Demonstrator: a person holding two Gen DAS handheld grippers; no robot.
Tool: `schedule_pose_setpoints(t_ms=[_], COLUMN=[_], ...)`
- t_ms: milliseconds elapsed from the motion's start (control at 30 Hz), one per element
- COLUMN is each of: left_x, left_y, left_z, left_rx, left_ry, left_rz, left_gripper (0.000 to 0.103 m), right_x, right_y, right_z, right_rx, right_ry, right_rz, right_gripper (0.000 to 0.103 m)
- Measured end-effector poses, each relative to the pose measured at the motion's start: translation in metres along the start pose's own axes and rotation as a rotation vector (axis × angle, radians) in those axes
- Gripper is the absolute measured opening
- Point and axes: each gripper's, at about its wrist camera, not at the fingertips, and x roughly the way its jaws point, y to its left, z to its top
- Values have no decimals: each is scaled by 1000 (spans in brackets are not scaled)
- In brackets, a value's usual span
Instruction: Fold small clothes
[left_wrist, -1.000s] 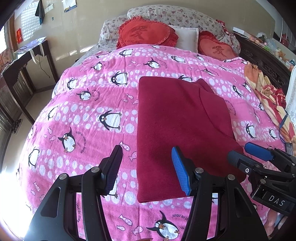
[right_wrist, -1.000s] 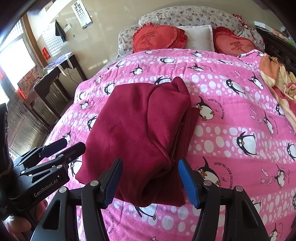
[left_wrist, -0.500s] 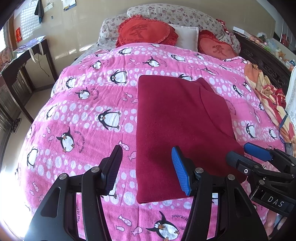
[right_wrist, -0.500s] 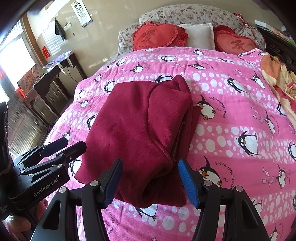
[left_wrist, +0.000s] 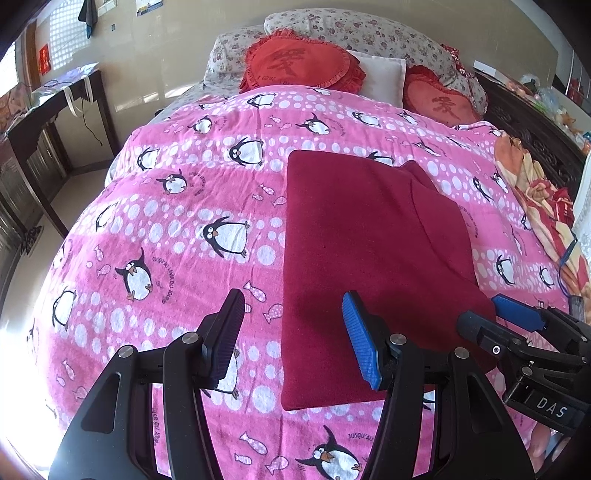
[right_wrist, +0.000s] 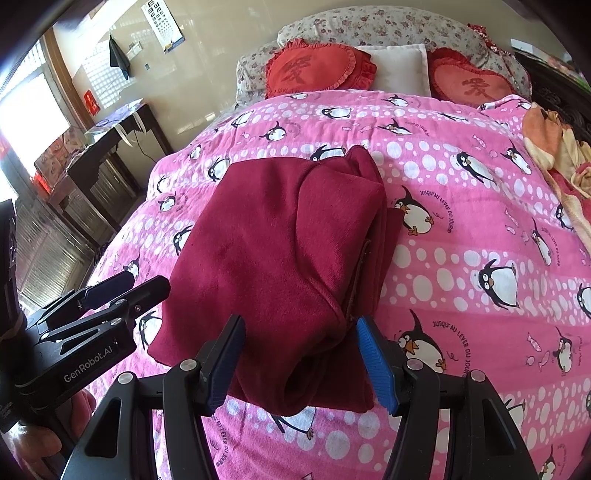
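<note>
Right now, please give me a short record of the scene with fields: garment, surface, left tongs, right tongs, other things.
garment: dark red garment, folded, lying flat
surface: pink penguin blanket on a bed
left tongs: open, empty, above the garment's near left edge
right tongs: open, empty, above the garment's near right end
other things: two red heart cushions and a white pillow at the head; orange cloth at the right edge

I'm hovering left gripper (left_wrist: 293, 338), jaws apart, over folded maroon garment (left_wrist: 369, 258) on the penguin blanket (left_wrist: 177, 229); contact probably none.
</note>
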Motion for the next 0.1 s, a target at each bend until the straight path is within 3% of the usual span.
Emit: schedule_pose_setpoints(t_ms=[100], left_x=[2], left_y=[11], left_z=[2], left_rx=[-22], left_ry=[5], left_rz=[6], left_gripper=[55], right_x=[0], right_y=[-1], right_z=[1], right_rx=[1], right_ry=[2], right_rz=[1], right_gripper=[60])
